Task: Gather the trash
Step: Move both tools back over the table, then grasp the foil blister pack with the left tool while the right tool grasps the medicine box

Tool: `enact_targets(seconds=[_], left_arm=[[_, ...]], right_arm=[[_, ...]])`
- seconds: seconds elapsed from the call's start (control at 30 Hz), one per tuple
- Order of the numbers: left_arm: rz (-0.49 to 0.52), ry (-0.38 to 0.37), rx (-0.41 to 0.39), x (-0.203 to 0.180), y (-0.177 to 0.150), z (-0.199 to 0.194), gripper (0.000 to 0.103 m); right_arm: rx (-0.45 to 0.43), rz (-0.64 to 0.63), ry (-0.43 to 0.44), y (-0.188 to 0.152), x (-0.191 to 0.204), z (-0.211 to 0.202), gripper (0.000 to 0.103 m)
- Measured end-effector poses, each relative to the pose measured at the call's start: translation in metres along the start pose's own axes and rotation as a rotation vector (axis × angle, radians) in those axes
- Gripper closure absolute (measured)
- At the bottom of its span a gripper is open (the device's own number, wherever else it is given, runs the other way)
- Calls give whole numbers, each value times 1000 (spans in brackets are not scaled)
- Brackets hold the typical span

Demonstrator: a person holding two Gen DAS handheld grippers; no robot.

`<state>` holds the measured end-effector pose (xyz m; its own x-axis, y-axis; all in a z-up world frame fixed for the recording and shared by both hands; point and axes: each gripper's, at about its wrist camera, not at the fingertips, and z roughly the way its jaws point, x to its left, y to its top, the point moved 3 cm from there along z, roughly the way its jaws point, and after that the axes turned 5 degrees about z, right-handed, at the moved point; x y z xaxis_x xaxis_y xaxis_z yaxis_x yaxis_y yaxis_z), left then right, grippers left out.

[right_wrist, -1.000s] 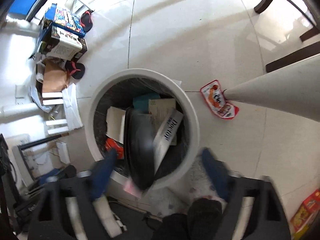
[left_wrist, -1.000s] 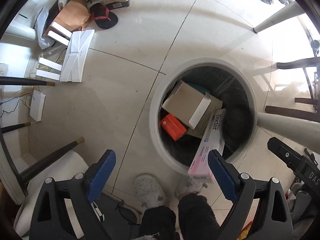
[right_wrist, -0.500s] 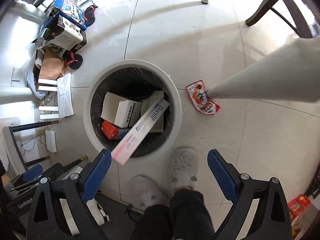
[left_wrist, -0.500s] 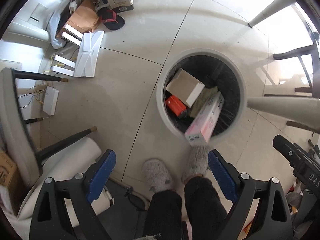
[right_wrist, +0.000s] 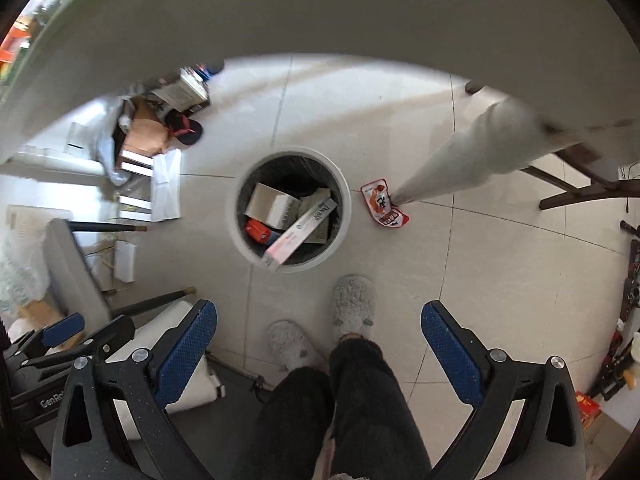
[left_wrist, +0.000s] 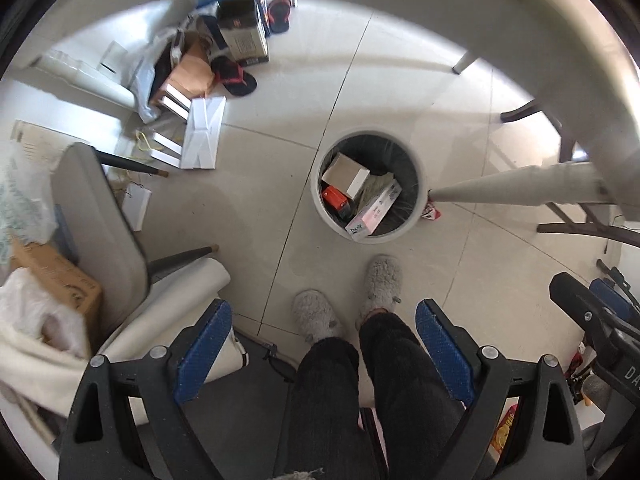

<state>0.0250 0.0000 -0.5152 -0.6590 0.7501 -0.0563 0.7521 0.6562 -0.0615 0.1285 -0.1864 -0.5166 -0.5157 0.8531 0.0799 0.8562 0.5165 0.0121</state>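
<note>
A round white trash bin (left_wrist: 419,184) (right_wrist: 240,224) stands on the tiled floor far below both grippers. Inside lie a long pink box (left_wrist: 374,211) (right_wrist: 300,232), a brown and white carton (left_wrist: 346,174) (right_wrist: 272,205) and a red pack (left_wrist: 335,199) (right_wrist: 257,231). A red snack wrapper (right_wrist: 384,203) lies on the floor right of the bin, at a table leg; its edge shows in the left wrist view (left_wrist: 433,212). My left gripper (left_wrist: 323,354) is open and empty. My right gripper (right_wrist: 319,350) is open and empty.
A white round table edge (left_wrist: 560,60) (right_wrist: 320,12) arcs over the top of both views, its leg (left_wrist: 516,190) (right_wrist: 460,160) beside the bin. A grey chair (left_wrist: 96,220) stands left. Boxes, papers and slippers (left_wrist: 236,76) clutter the far left. The person's feet (left_wrist: 380,280) stand before the bin.
Both grippers have risen well above the bin, up to the table edge. The pink box, dropped from the right gripper, has settled leaning in the bin.
</note>
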Motion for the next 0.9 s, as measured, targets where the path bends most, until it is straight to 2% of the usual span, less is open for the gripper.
enact_targets(seconds=[0.13, 0.27, 0.37, 0.47, 0.53, 0.7, 0.9], left_arm=[[8, 6, -52, 0, -7, -58, 9], [12, 22, -122, -4, -2, -114, 9], [11, 31, -192, -8, 17, -152, 9], [21, 63, -261, -15, 46, -182, 9], [9, 72, -287, -17, 71, -196, 0], [-60, 36, -265, -30, 151, -209, 0], [-168, -106, -155, -75, 269, -195, 0]], right_arm=[[-30, 3, 33, -12, 5, -67, 0], [-53, 27, 104, -12, 7, -132, 0], [-74, 23, 148, 2, 10, -176, 0], [-99, 9, 180, 31, 11, -215, 0], [-119, -6, 188, 61, 9, -240, 0], [-174, -14, 159, 155, 0, -274, 0], [-171, 108, 79, 287, -50, -247, 0]])
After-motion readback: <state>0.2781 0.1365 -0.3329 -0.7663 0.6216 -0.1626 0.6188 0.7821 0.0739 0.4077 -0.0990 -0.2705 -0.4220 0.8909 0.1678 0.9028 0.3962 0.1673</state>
